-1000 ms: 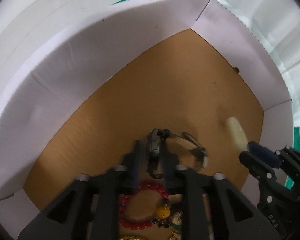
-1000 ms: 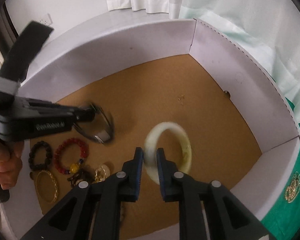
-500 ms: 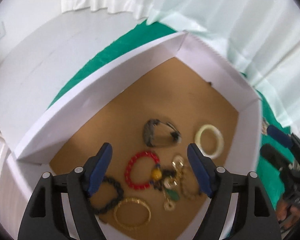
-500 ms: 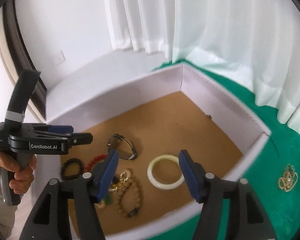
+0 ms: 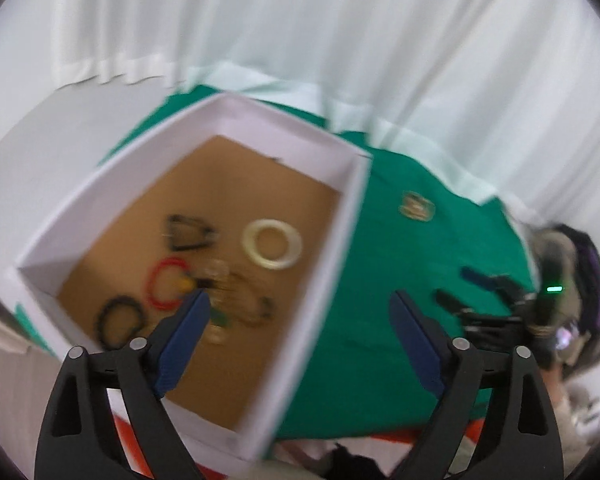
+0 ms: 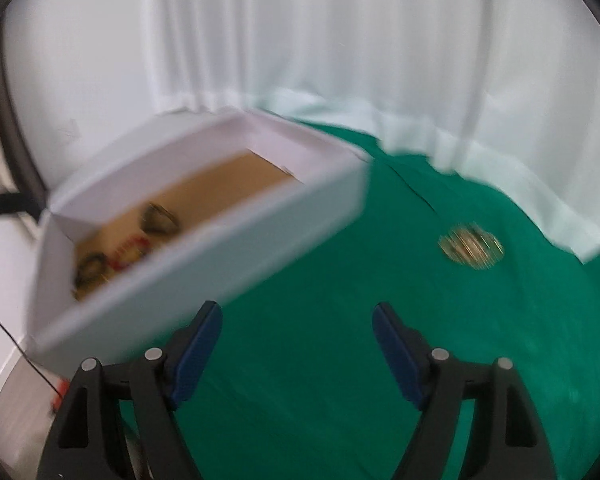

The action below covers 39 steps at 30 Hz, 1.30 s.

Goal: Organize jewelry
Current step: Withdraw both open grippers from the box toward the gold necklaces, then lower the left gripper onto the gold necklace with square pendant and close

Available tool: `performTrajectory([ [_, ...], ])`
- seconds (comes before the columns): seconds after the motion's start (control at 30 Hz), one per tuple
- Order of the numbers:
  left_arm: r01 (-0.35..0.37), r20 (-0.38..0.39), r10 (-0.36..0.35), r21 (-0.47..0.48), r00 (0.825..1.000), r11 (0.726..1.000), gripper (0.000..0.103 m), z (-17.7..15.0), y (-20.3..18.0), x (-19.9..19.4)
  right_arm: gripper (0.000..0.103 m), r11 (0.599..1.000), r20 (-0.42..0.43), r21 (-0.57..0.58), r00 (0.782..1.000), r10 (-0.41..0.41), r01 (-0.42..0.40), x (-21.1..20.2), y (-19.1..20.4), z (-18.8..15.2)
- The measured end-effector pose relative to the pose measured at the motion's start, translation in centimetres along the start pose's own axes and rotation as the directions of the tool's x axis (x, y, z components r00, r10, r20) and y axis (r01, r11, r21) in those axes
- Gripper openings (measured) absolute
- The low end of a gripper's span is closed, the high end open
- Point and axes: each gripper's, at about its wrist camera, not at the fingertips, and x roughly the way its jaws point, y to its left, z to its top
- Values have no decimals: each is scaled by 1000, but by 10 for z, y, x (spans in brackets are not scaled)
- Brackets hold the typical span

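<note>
A white box (image 5: 342, 224) with a brown floor sits on a green cloth (image 5: 396, 280). Inside lie a dark watch (image 5: 188, 234), a cream bangle (image 5: 272, 243), a red bead bracelet (image 5: 165, 283), a black bead bracelet (image 5: 120, 320) and a tangle of gold pieces (image 5: 236, 300). My left gripper (image 5: 298, 300) hangs above the box's near right wall, jaws opening wide with nothing between them. My right gripper (image 6: 298, 312) hovers over the cloth to the right of the box (image 6: 220, 240), jaws opening, holding nothing. A gold jewelry piece (image 6: 471, 246) lies on the cloth, also in the left view as the gold piece (image 5: 417, 207).
White curtains (image 6: 340, 40) hang behind the table and drape onto the cloth's far edge. In the left wrist view the right gripper (image 5: 476, 292) and the person's hand (image 5: 556, 308) show at the right. Open green cloth (image 6: 340, 300) spreads right of the box.
Both grippers let go inside the box, the left of the watch and the right of the cream bangle. Both opened wide, rose and swung right, out of the box.
</note>
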Motion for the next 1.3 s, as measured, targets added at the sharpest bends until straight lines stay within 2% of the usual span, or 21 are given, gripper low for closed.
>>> performTrajectory([
  [0.13, 113, -31, -111, 87, 993, 990, 96, -13, -54, 2, 79, 990, -50, 109, 995, -85, 90, -1, -47, -51],
  [0.23, 195, -84, -184, 152, 979, 969, 98, -22, -96, 21, 79, 963, -95, 223, 987, -131, 150, -1, -86, -87],
  [0.4, 256, -176, -228, 160, 958, 953, 98, -24, -137, 69, 79, 920, -134, 319, 972, -194, 227, -2, -125, -125],
  [0.5, 248, -202, -213, 166, 956, 954, 98, -20, -156, 105, 79, 906, -128, 356, 973, -194, 228, -2, -137, -135],
  [0.67, 189, -202, -150, 189, 968, 963, 98, -9, -173, 158, 79, 900, -131, 376, 974, -183, 220, 4, -143, -145],
  [0.8, 190, -240, -147, 166, 960, 968, 98, 9, -184, 199, 79, 904, -116, 375, 978, -174, 205, 3, -147, -151],
  [1.07, 237, -299, -178, 175, 937, 955, 97, 93, -226, 299, 79, 896, -96, 415, 987, -129, 158, 7, -162, -157],
  [1.13, 228, -316, -164, 179, 935, 957, 96, 116, -237, 328, 79, 893, -96, 426, 989, -113, 143, 8, -164, -160],
  [1.3, 170, -331, -105, 174, 938, 970, 85, 149, -250, 388, 80, 892, -80, 437, 993, -86, 112, 5, -167, -162],
])
